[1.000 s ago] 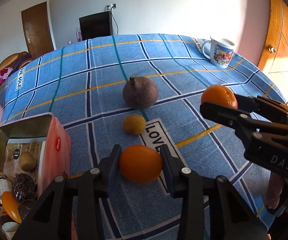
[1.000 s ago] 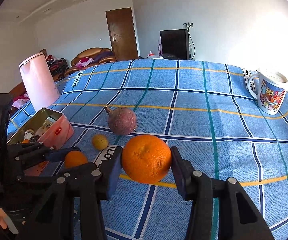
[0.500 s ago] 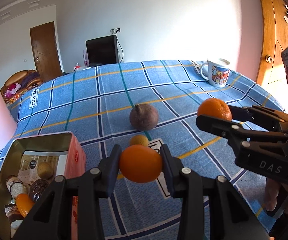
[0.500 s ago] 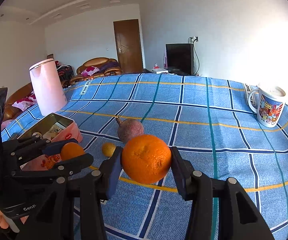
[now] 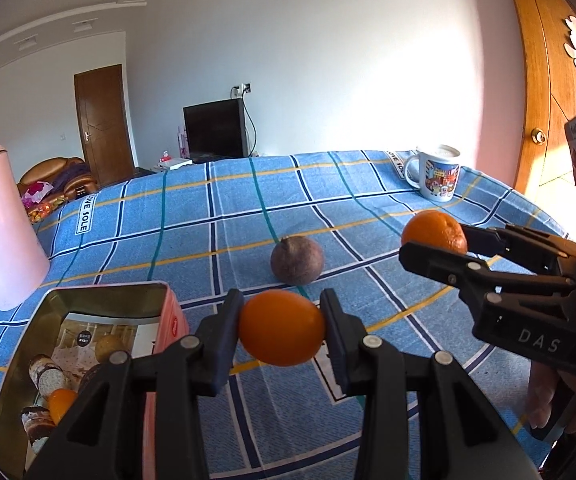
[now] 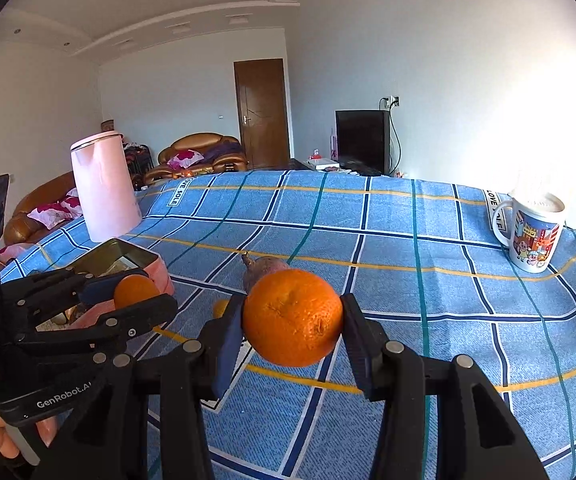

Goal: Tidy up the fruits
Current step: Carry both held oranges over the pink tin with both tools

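My left gripper (image 5: 282, 326) is shut on a smooth orange (image 5: 282, 327) and holds it above the blue checked tablecloth, just right of an open pink tin (image 5: 168, 320). My right gripper (image 6: 292, 318) is shut on a larger dimpled orange (image 6: 292, 317), also held above the cloth. Each gripper shows in the other's view, the right (image 5: 436, 236) and the left (image 6: 136, 294). A brown-purple round fruit (image 5: 297, 260) lies on the cloth ahead. A small yellow fruit (image 6: 221, 307) peeks out behind my right gripper's left finger.
The tin holds snacks, a yellow fruit (image 5: 108, 346) and an orange piece (image 5: 62, 402). A pink kettle (image 5: 0, 228) stands at the far left. A printed mug (image 5: 436, 178) stands at the far right corner. The table edge drops off on the right.
Both grippers have risen with their oranges, and the views have tilted up. The small yellow fruit is now hidden behind the left gripper's orange.
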`<control>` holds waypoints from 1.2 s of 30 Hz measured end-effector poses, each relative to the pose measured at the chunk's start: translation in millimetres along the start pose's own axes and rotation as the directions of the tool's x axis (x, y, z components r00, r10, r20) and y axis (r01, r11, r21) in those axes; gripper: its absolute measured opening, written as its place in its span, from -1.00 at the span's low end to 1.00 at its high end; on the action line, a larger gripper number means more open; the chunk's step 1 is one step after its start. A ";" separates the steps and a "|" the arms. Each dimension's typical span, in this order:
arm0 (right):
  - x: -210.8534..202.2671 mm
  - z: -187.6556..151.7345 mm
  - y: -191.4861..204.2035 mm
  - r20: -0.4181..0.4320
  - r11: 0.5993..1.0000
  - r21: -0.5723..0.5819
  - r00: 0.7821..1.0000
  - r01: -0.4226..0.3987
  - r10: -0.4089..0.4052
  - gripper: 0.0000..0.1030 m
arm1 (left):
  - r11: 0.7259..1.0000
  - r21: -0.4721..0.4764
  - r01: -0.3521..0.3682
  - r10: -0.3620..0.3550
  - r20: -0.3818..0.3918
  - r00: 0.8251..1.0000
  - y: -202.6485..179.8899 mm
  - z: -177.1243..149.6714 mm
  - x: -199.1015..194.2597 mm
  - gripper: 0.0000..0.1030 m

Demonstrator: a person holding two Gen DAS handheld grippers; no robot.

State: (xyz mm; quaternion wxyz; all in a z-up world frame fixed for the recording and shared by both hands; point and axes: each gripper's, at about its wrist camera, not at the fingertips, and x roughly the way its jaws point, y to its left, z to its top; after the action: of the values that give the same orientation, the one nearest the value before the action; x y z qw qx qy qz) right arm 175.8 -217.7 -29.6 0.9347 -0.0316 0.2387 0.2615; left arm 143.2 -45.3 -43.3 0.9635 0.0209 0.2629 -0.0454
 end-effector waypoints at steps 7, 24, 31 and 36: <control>-6.9 0.0 2.3 0.038 1.000 -0.012 0.999 -0.003 0.004 -0.05 | 1.000 -0.013 -0.012 0.013 0.039 0.999 2.9 -1.2 -7.6 -0.20; -20.1 -1.5 6.5 0.104 0.999 -0.033 0.995 0.005 -0.002 -0.05 | 0.999 -0.031 -0.026 0.030 0.111 0.993 7.7 -3.2 -23.4 -0.20; -25.2 -1.9 8.7 0.131 0.999 -0.042 0.991 0.015 -0.009 -0.05 | 0.998 -0.042 -0.036 0.041 0.146 0.988 8.7 -3.6 -29.8 -0.20; -30.9 -3.0 11.1 0.164 0.998 -0.054 0.986 0.023 -0.014 -0.05 | 0.998 -0.039 -0.044 0.050 0.179 0.983 7.6 -5.3 -36.0 -0.20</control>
State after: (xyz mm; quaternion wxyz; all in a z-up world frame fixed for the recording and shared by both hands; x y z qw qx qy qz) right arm 145.7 -223.4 -17.2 0.9523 -0.0382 0.1533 0.2613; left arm 110.4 -34.7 -29.4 0.9844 0.0062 0.1749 -0.0197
